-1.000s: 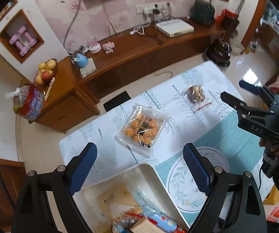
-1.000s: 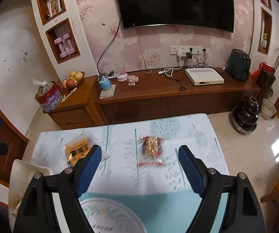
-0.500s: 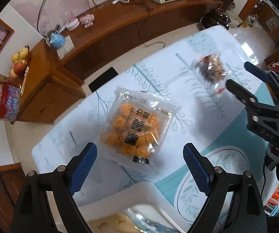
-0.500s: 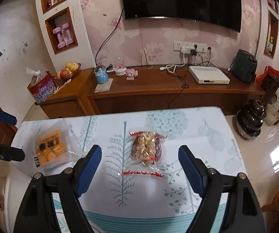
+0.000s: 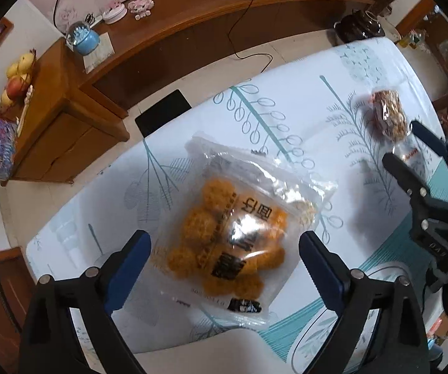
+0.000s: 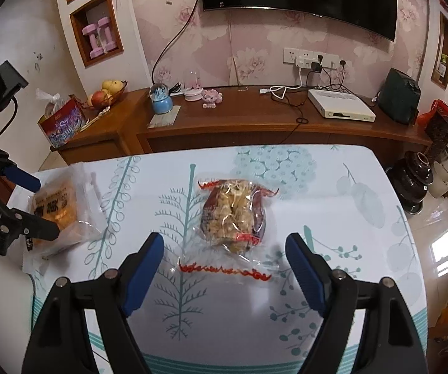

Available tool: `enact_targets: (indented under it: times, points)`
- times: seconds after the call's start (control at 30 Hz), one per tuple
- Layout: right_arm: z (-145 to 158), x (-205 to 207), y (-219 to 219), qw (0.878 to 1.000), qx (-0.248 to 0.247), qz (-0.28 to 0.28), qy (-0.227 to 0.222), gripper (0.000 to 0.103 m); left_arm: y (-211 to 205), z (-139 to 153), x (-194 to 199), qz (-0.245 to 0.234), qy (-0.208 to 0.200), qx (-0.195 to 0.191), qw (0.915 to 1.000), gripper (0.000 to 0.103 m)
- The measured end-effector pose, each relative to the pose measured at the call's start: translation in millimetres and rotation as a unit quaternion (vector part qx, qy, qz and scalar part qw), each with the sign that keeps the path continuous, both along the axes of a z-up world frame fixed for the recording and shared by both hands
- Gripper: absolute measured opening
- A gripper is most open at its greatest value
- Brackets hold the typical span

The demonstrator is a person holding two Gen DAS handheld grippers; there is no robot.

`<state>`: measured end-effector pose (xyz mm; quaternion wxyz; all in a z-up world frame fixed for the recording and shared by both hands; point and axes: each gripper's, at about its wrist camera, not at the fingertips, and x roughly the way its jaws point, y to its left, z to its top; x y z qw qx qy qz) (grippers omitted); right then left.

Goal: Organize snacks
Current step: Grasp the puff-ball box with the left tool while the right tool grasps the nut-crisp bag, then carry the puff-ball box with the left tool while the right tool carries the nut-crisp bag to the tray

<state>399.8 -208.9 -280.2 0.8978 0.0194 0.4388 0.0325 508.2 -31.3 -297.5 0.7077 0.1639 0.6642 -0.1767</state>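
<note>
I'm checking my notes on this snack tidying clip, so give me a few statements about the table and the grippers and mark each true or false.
1. The orange snack bag lies flat on the table. True.
2. The left gripper is clamped on that bag. False: its jaws are opening, the bag below and between them, pads not pressing it.
3. The red-edged snack packet lies ahead of the right gripper. True.
4. The right gripper already holds the packet in the air. False: the packet lies on the table; the jaws are closing but not touching it.
</note>
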Motion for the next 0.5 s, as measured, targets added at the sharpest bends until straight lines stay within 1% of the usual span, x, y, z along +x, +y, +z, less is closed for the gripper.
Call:
enact_targets:
  times: [0.07, 0.17, 0.2, 0.27, 0.33, 0.43, 0.5]
  points:
    - [-2, 1, 1, 1.0, -0.005, 0.0, -0.001, 0.078, 4, -5, 9, 0.01, 0.006, -0.009, 0.9999, 0.101]
    - [-6, 4, 3, 1.0, -0.007, 0.007, 0.004, 0.073, 8, -9, 14, 0.024, 0.022, -0.026, 0.9991, 0.102]
    - [-7, 5, 4, 1.0, -0.01, 0.007, 0.005, 0.072, 8, -9, 14, 0.024, 0.026, -0.029, 0.999, 0.102]
    - [-8, 5, 6, 1.0, -0.015, 0.008, 0.003, 0.072, 5, -7, 10, 0.008, 0.026, -0.023, 0.9994, 0.102]
    - [-8, 6, 6, 1.0, -0.014, 0.008, 0.003, 0.072, 1, -9, 5, -0.008, 0.035, -0.021, 0.9991, 0.102]
    - [-9, 8, 7, 1.0, -0.011, 0.008, 0.008, 0.072, -1, -15, 1, -0.013, 0.039, -0.01, 0.9991, 0.102]
    - [-9, 8, 8, 1.0, -0.008, 0.008, 0.007, 0.07, -3, -18, -3, -0.012, 0.043, -0.003, 0.999, 0.102]
